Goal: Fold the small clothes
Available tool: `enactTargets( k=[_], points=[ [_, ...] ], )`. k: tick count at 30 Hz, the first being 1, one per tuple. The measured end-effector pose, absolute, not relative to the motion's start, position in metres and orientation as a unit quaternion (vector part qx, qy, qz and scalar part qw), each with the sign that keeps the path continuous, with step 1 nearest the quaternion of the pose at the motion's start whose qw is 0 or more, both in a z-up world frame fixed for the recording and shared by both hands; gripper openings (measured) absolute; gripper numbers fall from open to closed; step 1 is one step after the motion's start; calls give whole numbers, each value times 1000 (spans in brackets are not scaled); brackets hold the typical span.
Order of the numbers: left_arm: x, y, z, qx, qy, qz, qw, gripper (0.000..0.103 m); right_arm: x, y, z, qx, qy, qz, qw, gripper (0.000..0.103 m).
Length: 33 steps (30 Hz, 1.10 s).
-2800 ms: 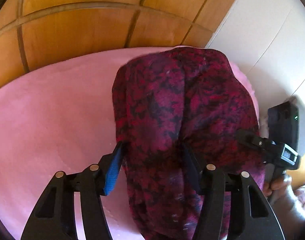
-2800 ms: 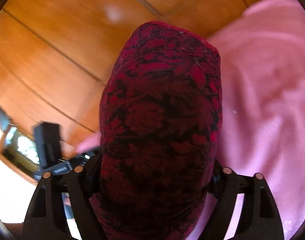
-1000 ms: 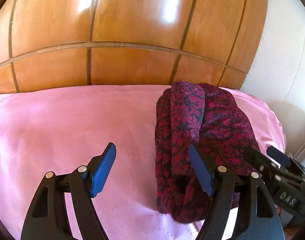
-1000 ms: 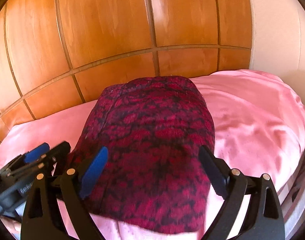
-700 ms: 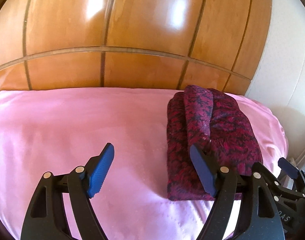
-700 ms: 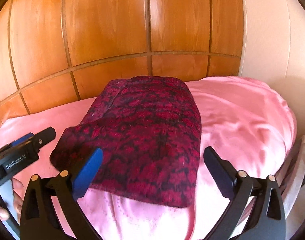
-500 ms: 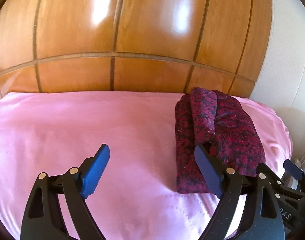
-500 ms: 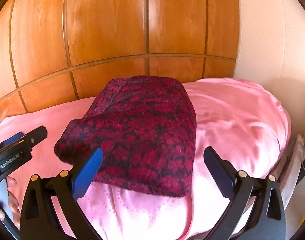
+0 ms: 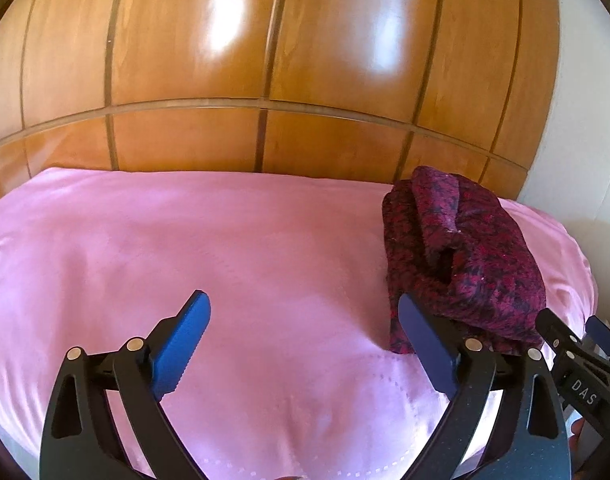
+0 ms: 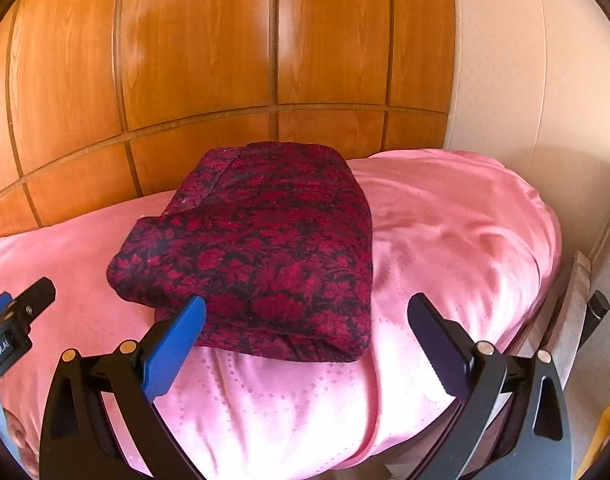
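Note:
A folded dark red and black patterned garment (image 10: pixel 265 248) lies on the pink bed cover (image 10: pixel 445 240). In the left wrist view the garment (image 9: pixel 465 256) lies at the right end of the bed cover (image 9: pixel 185 248). My left gripper (image 9: pixel 301 340) is open and empty, above the cover and left of the garment. My right gripper (image 10: pixel 305 344) is open and empty, just short of the garment's near edge. The right gripper's body shows at the lower right of the left wrist view (image 9: pixel 577 364). The left gripper's tip shows at the left edge of the right wrist view (image 10: pixel 17 320).
A glossy wooden panel wall (image 9: pixel 265 80) stands right behind the bed. A pale wall (image 10: pixel 545 80) closes the right side. The bed's right edge drops to a wooden frame (image 10: pixel 577 288). Bare pink cover stretches to the left of the garment.
Both grippers let go of the garment, opened and drew back from it. The garment now lies folded on the cover. The left gripper has drifted left.

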State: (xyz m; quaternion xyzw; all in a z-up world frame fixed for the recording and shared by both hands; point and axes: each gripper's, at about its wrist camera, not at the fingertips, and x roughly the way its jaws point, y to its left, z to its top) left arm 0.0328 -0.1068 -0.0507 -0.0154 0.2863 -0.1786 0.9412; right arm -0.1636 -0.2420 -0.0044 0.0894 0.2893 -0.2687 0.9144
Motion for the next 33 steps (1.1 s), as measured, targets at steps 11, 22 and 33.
enactTargets(
  k=[11,22,33],
  points=[
    [28,-102,-44,-8,268,-169,948,98,-165,-240,-1,96,270,-280,916,101],
    [29,-104,-43,1,266,-168,949,98,-166,-238,-4,99,275,-277,915,101],
    [26,-109,-44,8,268,-170,948,98,-164,-243,-6,104,278,-276,914,101]
  ],
)
